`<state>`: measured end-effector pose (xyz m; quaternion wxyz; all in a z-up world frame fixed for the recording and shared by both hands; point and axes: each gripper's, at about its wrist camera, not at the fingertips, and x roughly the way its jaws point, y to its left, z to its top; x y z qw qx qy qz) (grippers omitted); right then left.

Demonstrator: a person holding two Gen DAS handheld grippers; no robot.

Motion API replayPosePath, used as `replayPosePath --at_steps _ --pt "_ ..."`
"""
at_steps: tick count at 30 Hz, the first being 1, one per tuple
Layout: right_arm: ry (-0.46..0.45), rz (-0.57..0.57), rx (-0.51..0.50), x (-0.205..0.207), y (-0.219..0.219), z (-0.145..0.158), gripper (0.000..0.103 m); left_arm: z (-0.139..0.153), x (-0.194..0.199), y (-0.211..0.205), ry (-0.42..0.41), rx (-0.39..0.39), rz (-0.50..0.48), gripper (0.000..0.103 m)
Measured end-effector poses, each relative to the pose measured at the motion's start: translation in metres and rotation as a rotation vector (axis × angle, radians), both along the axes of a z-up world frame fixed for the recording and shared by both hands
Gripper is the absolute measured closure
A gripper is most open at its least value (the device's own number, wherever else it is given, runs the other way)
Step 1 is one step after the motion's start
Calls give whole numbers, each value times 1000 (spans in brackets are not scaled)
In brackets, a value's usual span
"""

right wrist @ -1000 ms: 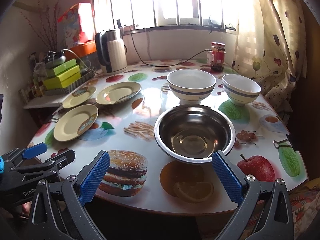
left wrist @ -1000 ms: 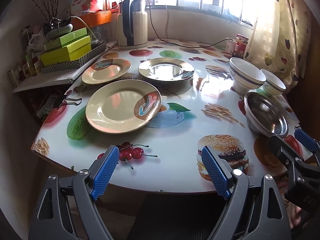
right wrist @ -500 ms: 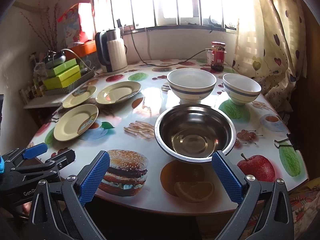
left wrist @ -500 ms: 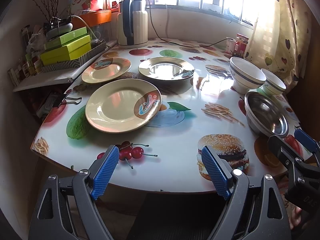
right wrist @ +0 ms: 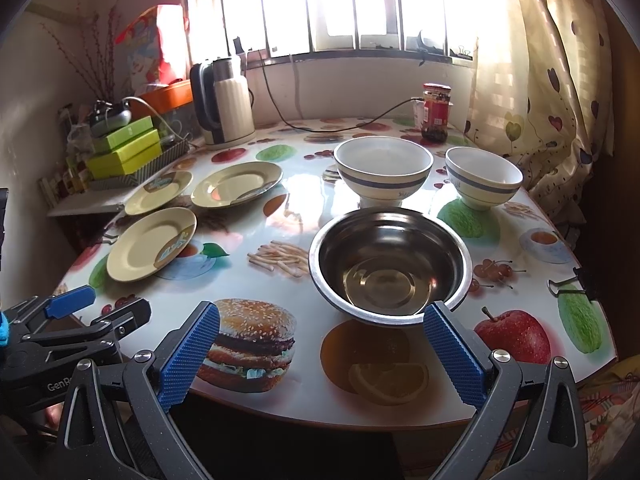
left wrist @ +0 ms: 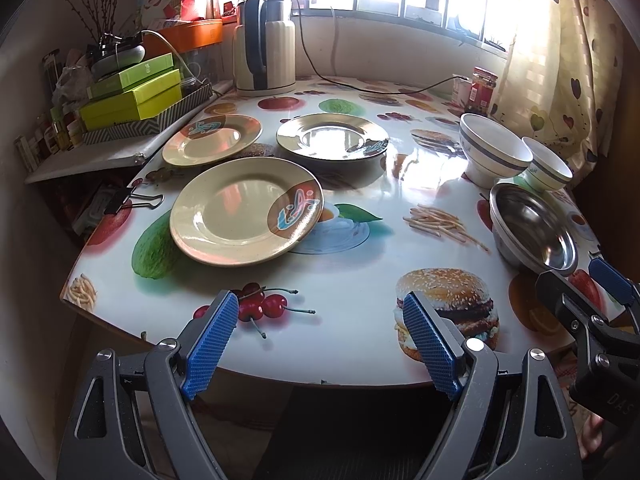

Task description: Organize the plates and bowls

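Three cream plates lie apart on the left of the table: a near plate (left wrist: pixel 244 210) (right wrist: pixel 150 244), a far left plate (left wrist: pixel 212 139) (right wrist: pixel 158 192) and a far right plate (left wrist: pixel 332 136) (right wrist: pixel 236 183). On the right stand a steel bowl (right wrist: pixel 390 264) (left wrist: pixel 534 228), a large white bowl (right wrist: pixel 383 168) (left wrist: pixel 494 152) and a small white bowl (right wrist: pixel 483 178) (left wrist: pixel 548 170). My left gripper (left wrist: pixel 320 344) is open and empty at the front edge, short of the near plate. My right gripper (right wrist: pixel 320 356) is open and empty just before the steel bowl.
A kettle (left wrist: pixel 266 46) with its cord stands at the back by the window. A red jar (right wrist: pixel 436 112) stands back right. Green boxes (left wrist: pixel 134 98) are stacked on a side shelf at left. Binder clips (left wrist: pixel 132 200) (right wrist: pixel 572 284) grip the tablecloth (left wrist: pixel 352 320) edges.
Both grippers have crept slightly forward toward the table. Nothing on the table has moved.
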<state>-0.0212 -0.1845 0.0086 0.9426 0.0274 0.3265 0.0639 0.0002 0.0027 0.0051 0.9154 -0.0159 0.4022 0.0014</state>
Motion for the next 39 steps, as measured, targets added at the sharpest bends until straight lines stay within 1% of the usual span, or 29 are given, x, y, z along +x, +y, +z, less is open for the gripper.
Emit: replayPosePath --at_steps 14,20,23,28,31,33,39 --pt "0 3 -3 1 0 0 0 -3 7 2 0 -6 -6 18" --pt "-11 28 -29 8 4 4 0 3 17 13 -20 -17 14 18" --pt "-13 38 -32 17 7 7 0 7 24 19 -26 -31 16 18" --pt "-24 57 -39 42 22 17 0 8 42 29 -6 -53 18 18" --pt "-21 67 -33 57 29 20 0 10 54 35 -5 -51 14 18" --pt "-14 68 -17 68 32 21 0 11 64 41 6 -68 13 18" --pt "-4 69 -9 100 48 27 0 22 92 55 -12 -79 5 21"
